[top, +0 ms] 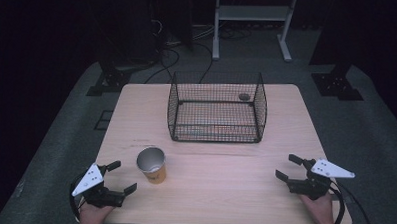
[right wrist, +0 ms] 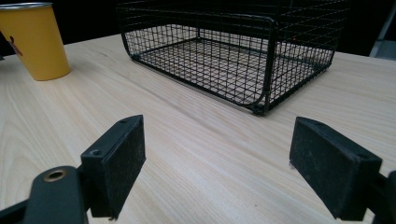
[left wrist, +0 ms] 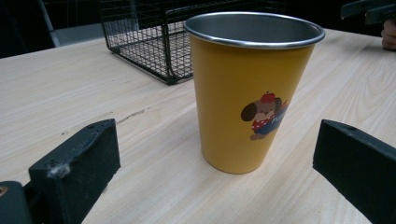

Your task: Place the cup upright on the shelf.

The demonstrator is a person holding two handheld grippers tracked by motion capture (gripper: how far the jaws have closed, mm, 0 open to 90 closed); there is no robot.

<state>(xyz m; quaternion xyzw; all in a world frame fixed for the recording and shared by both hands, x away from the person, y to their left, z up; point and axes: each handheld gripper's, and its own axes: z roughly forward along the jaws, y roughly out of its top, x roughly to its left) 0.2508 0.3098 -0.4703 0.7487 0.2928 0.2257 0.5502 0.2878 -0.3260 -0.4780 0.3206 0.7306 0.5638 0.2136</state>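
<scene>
Overhead forward-down; claw cameras low, sharing cup.

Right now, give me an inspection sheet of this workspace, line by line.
Surface: pale wooden table, bare between the things, a faint mark near the cup.
Job's things: yellow cup upright, open end up, a cartoon dog printed on it; it stands just ahead of the left tongs.
Clutter: black wire basket at the far middle of the table, with a small dark round thing at its far right corner.
Grippers: left tongs open, not touching the cup; right tongs open, holding nothing.
Cables: black cable looped behind the right tongs; more cables on the floor.
Surroundings: dark room, grey floor, white frame beyond the table.
</scene>
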